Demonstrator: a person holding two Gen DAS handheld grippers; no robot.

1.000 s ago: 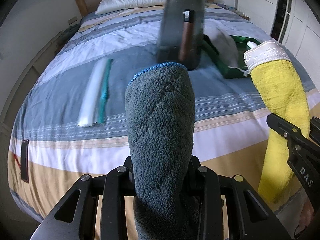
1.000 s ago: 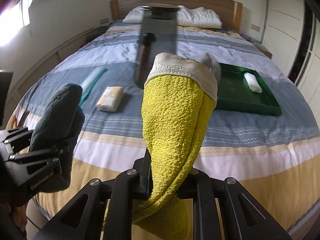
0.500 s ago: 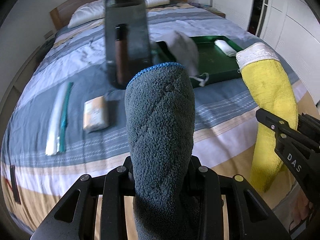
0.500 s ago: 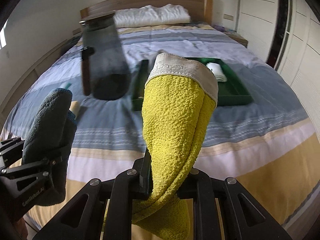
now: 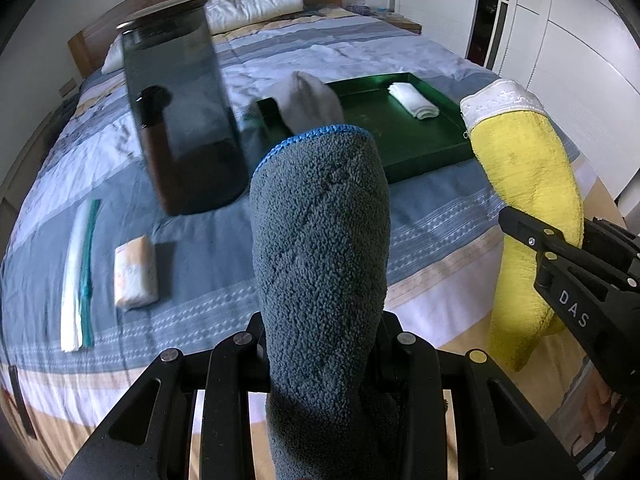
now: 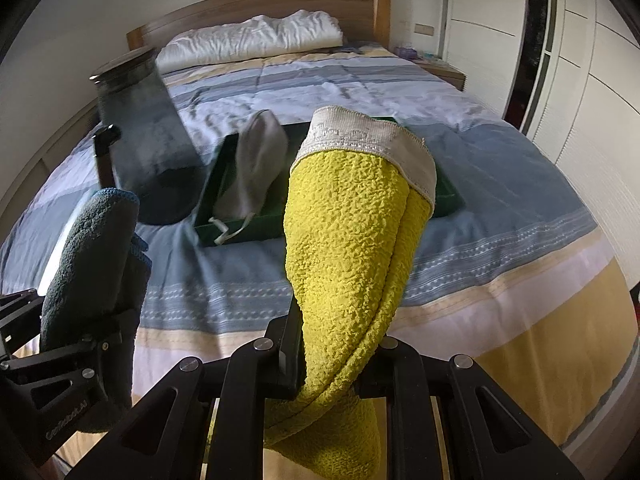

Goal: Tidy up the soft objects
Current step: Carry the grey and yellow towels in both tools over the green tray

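Left gripper (image 5: pixel 320 344) squeezing gray towel (image 5: pixel 320 240); right gripper (image 6: pixel 340 356) squeezing yellow towel (image 6: pixel 352 240). Both standing tall. Green tray (image 5: pixel 420 148) straight ahead, upper middle of frame, nearer right gripper.

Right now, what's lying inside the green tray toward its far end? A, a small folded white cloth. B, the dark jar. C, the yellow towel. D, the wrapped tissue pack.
A: a small folded white cloth lies inside the green tray near its far end.
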